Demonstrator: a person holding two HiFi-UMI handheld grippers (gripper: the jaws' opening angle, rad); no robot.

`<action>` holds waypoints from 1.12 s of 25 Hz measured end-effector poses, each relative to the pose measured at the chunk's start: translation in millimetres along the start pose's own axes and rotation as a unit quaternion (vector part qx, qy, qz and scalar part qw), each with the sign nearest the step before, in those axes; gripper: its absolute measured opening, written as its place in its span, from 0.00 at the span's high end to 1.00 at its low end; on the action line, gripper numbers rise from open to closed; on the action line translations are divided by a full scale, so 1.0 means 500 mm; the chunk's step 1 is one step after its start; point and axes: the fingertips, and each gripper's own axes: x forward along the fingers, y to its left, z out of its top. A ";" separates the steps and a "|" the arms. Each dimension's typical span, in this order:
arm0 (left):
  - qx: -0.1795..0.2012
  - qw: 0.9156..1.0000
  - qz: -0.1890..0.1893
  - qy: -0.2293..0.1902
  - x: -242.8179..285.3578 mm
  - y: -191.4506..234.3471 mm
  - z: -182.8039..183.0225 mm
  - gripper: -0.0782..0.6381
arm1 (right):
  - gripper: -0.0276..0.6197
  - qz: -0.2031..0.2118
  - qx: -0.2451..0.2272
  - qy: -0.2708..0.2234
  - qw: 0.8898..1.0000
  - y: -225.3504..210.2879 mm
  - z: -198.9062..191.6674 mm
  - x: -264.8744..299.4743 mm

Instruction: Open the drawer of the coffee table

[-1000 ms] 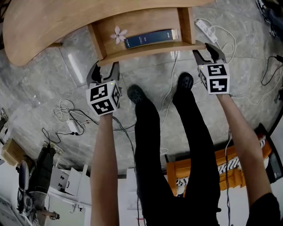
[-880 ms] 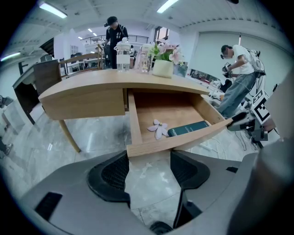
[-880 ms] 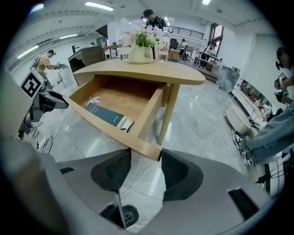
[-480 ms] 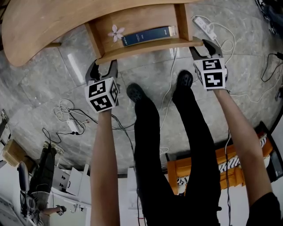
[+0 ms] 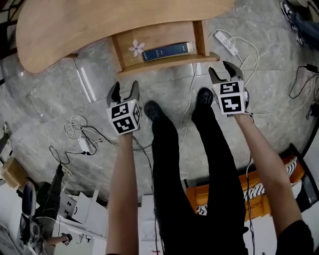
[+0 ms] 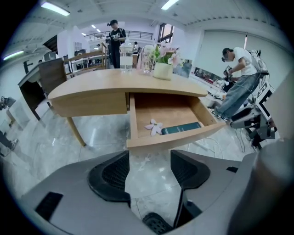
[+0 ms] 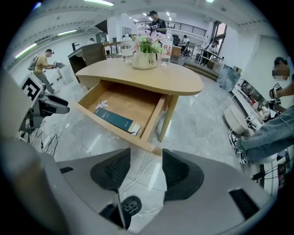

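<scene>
The drawer (image 5: 159,39) stands pulled well out from under the worktop (image 5: 99,22), with a dark-blue book (image 5: 167,51) and a pink flower (image 5: 136,48) lying inside. The left hand-held gripper (image 5: 123,90) and right hand-held gripper (image 5: 225,69) hover just off its front board, jaws apart, nothing between them. It looks a stiff wooden box, lightly loaded. No handle shows, so I'd pinch the front board near both corners, evenly.

Large open-plan lab or office hall: strip ceiling lights (image 6: 55,8), a mezzanine railing (image 7: 188,27), grey marble floor (image 5: 50,99) strewn with cables (image 5: 75,124) and a power strip (image 5: 225,43), other people (image 6: 242,60) working nearby.
</scene>
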 end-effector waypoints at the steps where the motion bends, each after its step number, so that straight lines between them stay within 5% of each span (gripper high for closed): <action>1: 0.002 1.000 -0.001 -0.001 -0.025 -0.010 0.008 0.48 | 0.63 0.004 -0.001 0.001 1.000 0.005 0.001 -0.022; 16: -0.036 0.996 0.015 -0.074 -0.405 -0.203 0.201 0.49 | 0.63 0.039 0.055 -0.089 0.994 -0.025 0.131 -0.412; 20: -0.062 0.991 0.016 -0.117 -0.530 -0.265 0.284 0.50 | 0.63 0.039 0.053 -0.125 0.990 -0.057 0.182 -0.548; 28: -0.054 0.978 0.026 -0.201 -0.742 -0.356 0.457 0.50 | 0.63 0.042 0.062 -0.214 0.974 -0.122 0.314 -0.794</action>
